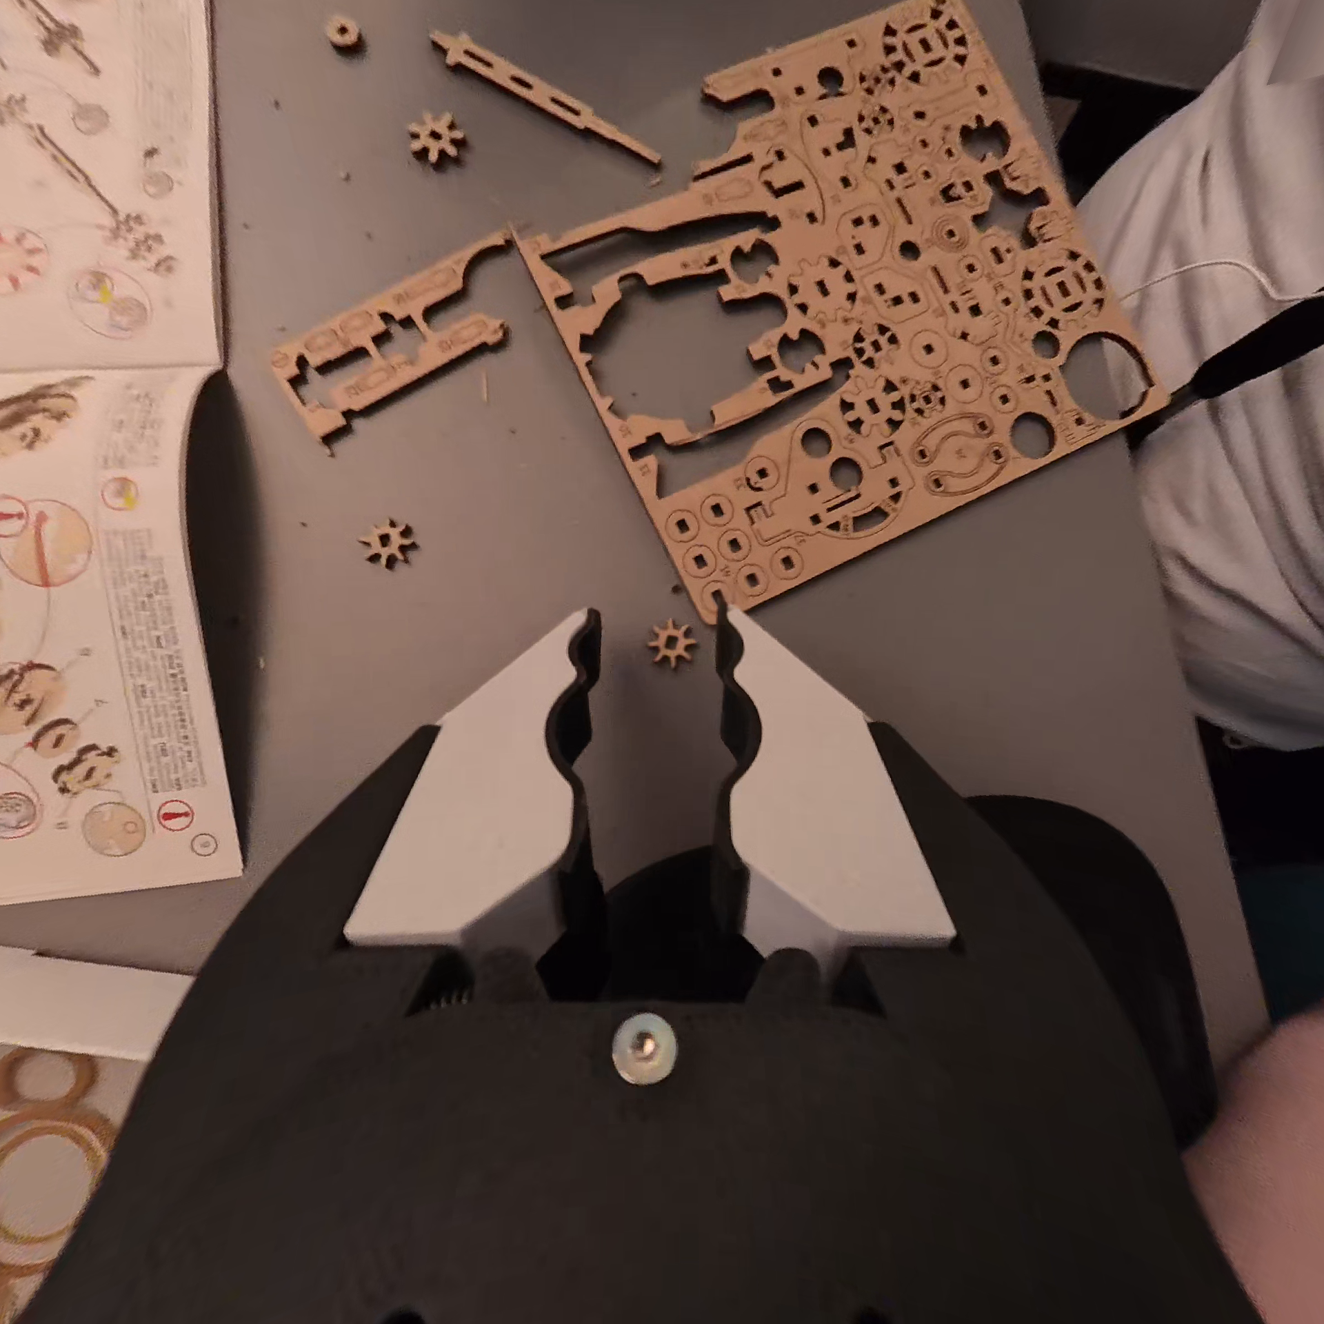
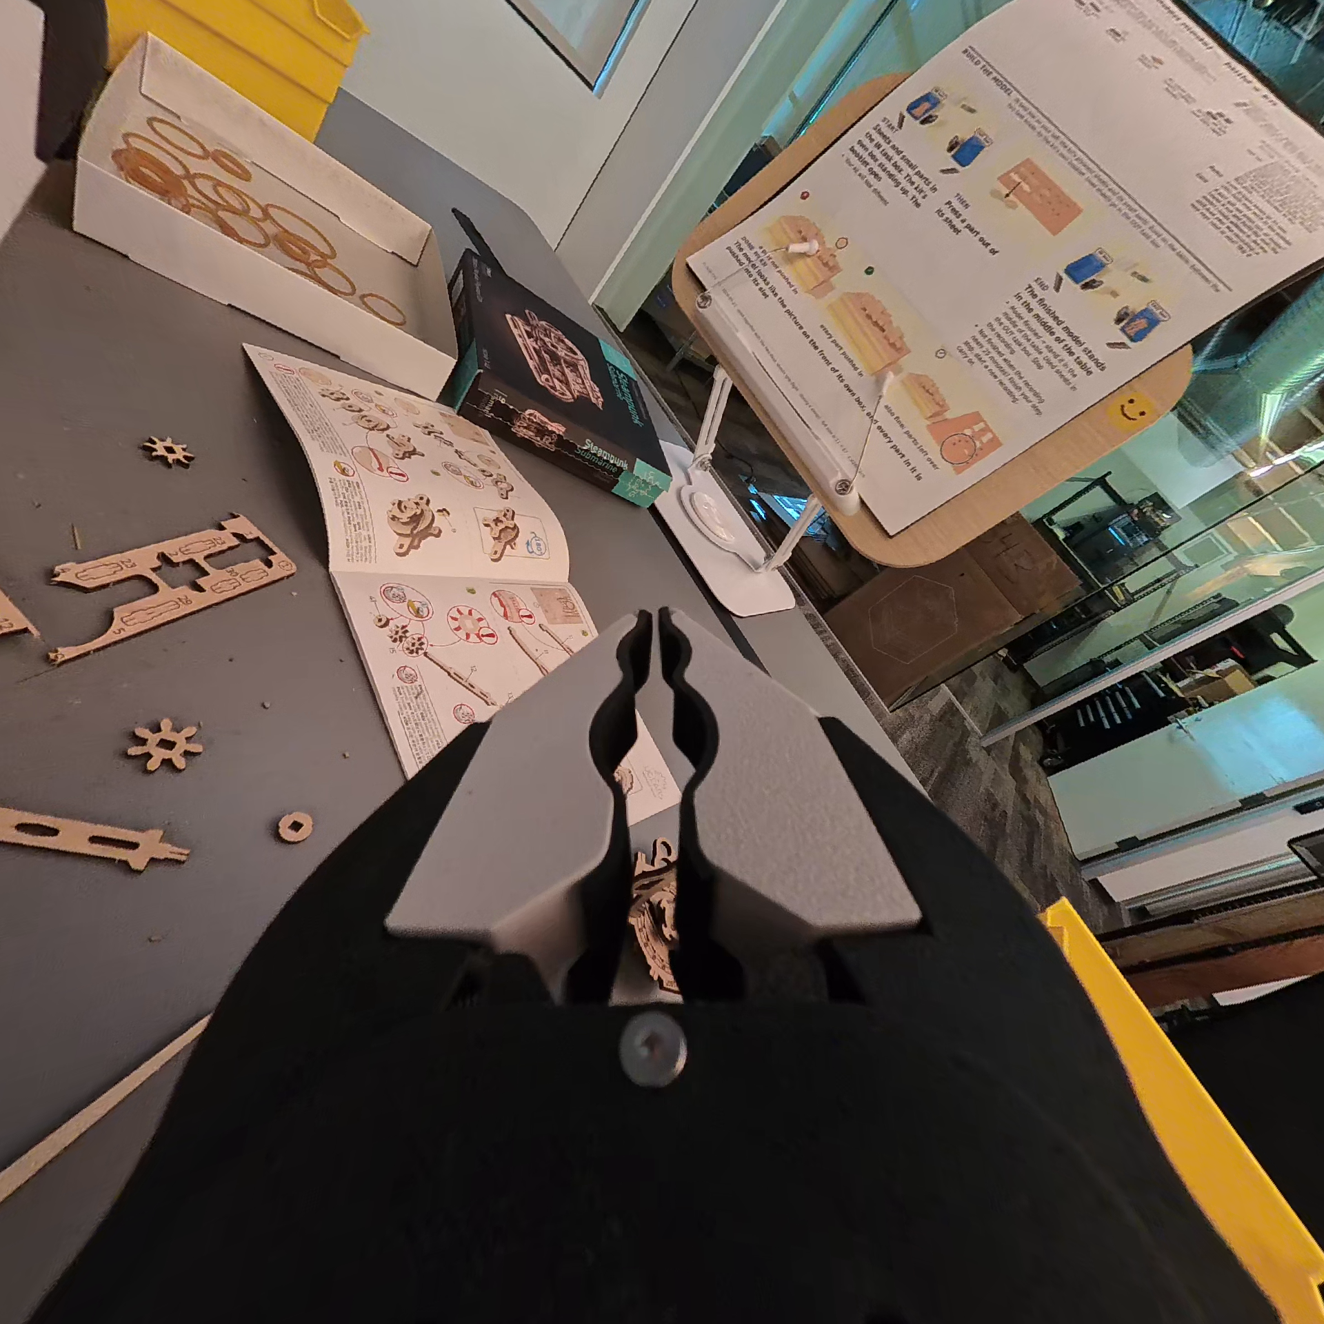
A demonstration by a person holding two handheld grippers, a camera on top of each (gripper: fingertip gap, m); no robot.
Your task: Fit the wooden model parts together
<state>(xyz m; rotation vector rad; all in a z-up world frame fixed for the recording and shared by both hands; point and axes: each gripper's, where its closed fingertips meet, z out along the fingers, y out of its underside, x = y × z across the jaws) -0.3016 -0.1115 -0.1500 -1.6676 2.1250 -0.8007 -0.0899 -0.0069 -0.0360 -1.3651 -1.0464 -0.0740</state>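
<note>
Where lying flat, tan laser-cut wooden sheet (image 1: 895, 315), cutouts throughout

Our left gripper (image 1: 655, 623): jaws spread wide, clear gap between wavy black pads, nothing between them, tips pointing down at grey surface from above. Our right gripper (image 2: 654, 622): jaws drawn in, tips nearly touching, thin slit left between them, angled low and forward, tilted to one side. Grey finger (image 1: 501, 781) shells on both, black bodies behind. Hands holding grippers mostly out of view.
</note>
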